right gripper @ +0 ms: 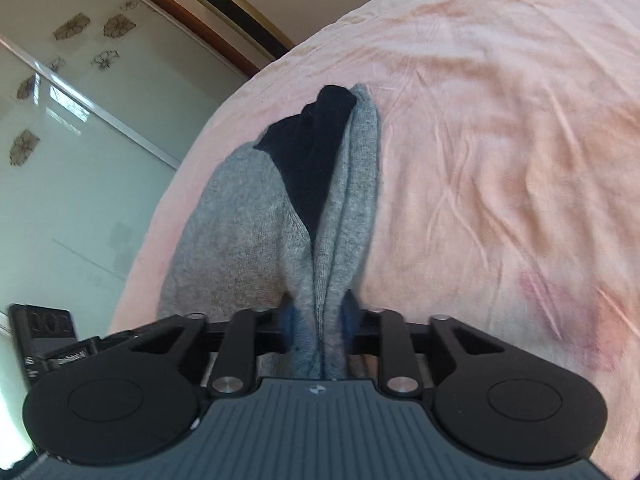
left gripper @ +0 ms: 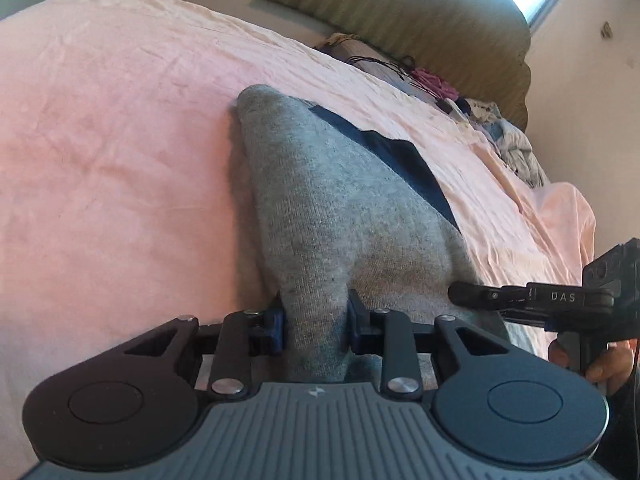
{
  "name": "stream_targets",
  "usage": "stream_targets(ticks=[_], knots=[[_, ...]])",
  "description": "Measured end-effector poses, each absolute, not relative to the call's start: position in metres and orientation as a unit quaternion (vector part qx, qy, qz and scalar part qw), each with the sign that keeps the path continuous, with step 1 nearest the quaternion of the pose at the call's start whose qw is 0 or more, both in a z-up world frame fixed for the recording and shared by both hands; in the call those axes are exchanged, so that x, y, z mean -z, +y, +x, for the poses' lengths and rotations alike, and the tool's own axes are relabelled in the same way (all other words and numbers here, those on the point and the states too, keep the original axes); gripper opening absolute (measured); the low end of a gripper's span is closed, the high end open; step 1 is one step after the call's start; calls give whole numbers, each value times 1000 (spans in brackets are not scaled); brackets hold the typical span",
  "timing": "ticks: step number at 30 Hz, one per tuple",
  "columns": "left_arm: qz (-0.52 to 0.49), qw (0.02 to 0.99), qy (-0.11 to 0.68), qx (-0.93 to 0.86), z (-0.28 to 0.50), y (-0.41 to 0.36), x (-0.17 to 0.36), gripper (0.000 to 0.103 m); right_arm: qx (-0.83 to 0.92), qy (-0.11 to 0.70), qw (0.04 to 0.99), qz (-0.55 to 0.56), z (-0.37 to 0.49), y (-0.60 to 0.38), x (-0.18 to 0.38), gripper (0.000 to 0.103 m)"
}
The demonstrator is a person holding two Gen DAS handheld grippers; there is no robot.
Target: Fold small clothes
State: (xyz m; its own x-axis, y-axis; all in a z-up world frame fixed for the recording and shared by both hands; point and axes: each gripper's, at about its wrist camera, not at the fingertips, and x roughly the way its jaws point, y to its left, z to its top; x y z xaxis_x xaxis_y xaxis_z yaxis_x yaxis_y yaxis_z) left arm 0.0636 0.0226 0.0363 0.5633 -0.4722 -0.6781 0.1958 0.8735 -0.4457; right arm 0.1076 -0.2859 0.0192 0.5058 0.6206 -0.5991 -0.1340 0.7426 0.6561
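Observation:
A grey knit garment with a dark navy panel (left gripper: 340, 200) lies on the pink bedsheet (left gripper: 120, 140). My left gripper (left gripper: 316, 320) is shut on a bunched grey fold at the garment's near edge, which rises between its blue pads. The right gripper (left gripper: 456, 294) comes in from the right of that view, its tip on the same near edge. In the right wrist view, my right gripper (right gripper: 318, 320) is shut on a gathered fold of the grey garment (right gripper: 240, 232). The navy panel (right gripper: 312, 152) stretches away toward the garment's far tip.
A pile of mixed clothes (left gripper: 512, 140) and cables lies along the olive padded headboard (left gripper: 420, 20). A hand (left gripper: 600, 364) holds the right gripper's handle. A glass wardrobe door with flower motifs (right gripper: 80, 120) stands beyond the bed edge. The pink sheet (right gripper: 500, 120) stretches wide.

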Motion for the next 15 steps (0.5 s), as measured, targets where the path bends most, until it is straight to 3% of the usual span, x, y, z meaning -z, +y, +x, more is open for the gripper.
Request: stream_targets(ticks=[3,5,7,9,13,15], knots=[[-145,866,434,201,65,27,-39,30,-233,438,812,308,108,-298,-11,17],[-135,870,434,193,59,27,-47,30,-229,430,817,308,103,-296,-12,21],[-128,886,409,180,41,27,-60,30,-212,420,830,300,93,-294,-23,40],[-107,912,354,179,20,24,-76,31,-195,394,851,289,82,-297,-39,48],[-9,930,313,194,17,-26,-82,50,-211,349,867,286,89,-286,-69,51],[16,923,334,193,27,-46,-66,50,-226,346,866,281,107,-268,-75,55]])
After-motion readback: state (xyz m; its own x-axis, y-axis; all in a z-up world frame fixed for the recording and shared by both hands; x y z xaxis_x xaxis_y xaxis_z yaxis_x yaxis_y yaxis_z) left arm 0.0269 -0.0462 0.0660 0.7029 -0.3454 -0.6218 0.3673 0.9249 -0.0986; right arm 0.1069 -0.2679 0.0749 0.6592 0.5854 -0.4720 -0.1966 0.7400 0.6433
